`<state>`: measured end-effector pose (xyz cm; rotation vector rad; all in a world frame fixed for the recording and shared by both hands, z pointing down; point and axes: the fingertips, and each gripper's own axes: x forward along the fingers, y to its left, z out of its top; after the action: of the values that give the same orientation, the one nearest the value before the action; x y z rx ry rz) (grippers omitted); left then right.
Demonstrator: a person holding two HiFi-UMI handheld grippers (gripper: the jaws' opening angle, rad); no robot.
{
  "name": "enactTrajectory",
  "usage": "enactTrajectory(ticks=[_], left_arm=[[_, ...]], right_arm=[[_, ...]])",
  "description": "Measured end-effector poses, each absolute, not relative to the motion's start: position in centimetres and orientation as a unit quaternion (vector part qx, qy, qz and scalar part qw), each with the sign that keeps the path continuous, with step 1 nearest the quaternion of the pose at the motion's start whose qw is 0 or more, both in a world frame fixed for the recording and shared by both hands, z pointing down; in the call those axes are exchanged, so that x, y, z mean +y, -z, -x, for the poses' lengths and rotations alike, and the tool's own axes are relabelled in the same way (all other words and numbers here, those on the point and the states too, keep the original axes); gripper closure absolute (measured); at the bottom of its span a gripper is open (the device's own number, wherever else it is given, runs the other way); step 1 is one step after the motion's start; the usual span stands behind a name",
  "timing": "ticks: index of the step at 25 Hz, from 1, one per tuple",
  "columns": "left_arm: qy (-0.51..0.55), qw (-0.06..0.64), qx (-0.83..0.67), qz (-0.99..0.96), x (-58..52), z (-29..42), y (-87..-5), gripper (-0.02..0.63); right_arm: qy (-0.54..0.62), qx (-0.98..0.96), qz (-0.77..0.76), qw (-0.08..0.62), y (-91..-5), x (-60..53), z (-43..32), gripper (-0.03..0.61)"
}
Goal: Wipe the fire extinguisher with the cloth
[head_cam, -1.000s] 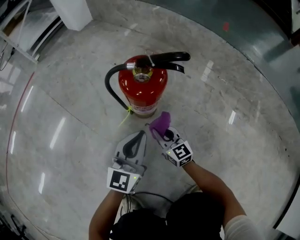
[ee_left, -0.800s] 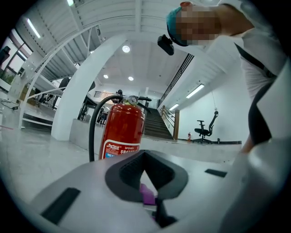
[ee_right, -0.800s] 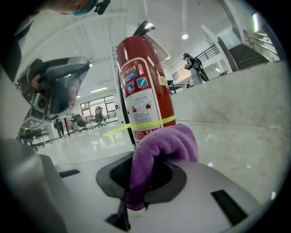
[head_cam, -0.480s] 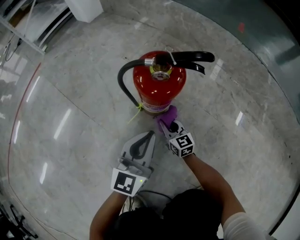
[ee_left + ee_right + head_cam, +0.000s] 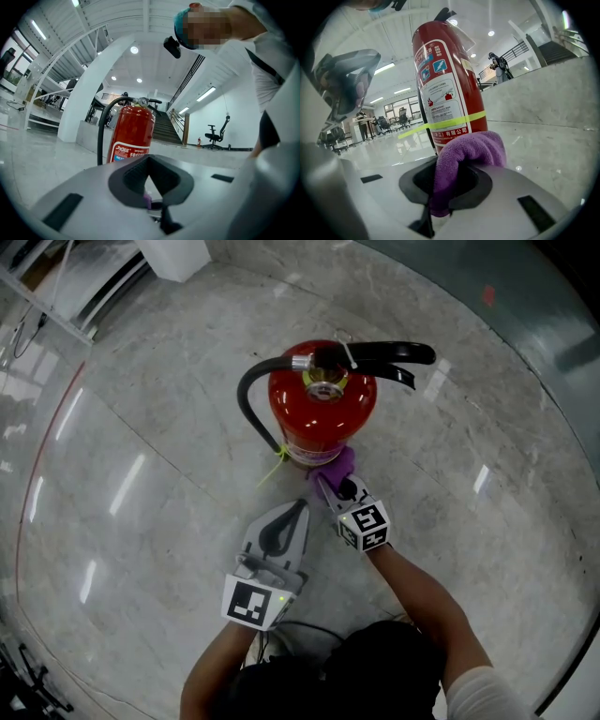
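Right hand-held gripper (image 5: 330, 487), seen from the head view, holds the purple cloth (image 5: 337, 467) at the foot of the red fire extinguisher (image 5: 322, 409), which stands on the floor (image 5: 141, 427). In the left gripper view the left hand-held gripper (image 5: 151, 197) has its jaws together with nothing held. In the right gripper view the jaws are clamped on the cloth.

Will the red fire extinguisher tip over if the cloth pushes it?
Probably not: the fire extinguisher stands upright on flat floor and looks heavy. The cloth is near its base, where pushes rarely tip things. A hard shove up top might.
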<state>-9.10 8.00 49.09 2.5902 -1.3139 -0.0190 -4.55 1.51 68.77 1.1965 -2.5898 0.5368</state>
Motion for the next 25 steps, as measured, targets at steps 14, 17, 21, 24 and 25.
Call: enactTrajectory(ticks=[14,17,21,24,25], left_arm=[[0.021,0.093,-0.474,-0.875,8.3,11.1,-47.0,0.609],[0.028,0.095,-0.484,-0.87,8.1,11.6,-46.5,0.609],[0.024,0.099,-0.493,-0.864,8.0,12.1,-46.0,0.609],[0.024,0.105,-0.501,-0.859,7.7,12.4,-45.9,0.609],[0.025,0.106,-0.502,-0.858,7.7,12.4,-45.8,0.609]], right_arm=[[-0.149,-0.898,-0.394,0.125,-61.1,1.8,5.6,0.523],[-0.145,-0.902,-0.388,0.126,-59.1,1.9,6.0,0.523],[-0.142,-0.904,-0.386,0.116,-56.4,2.0,6.2,0.523],[-0.141,-0.905,-0.386,0.107,-54.4,2.0,6.3,0.523],[-0.14,-0.906,-0.386,0.106,-53.8,2.0,6.3,0.523]])
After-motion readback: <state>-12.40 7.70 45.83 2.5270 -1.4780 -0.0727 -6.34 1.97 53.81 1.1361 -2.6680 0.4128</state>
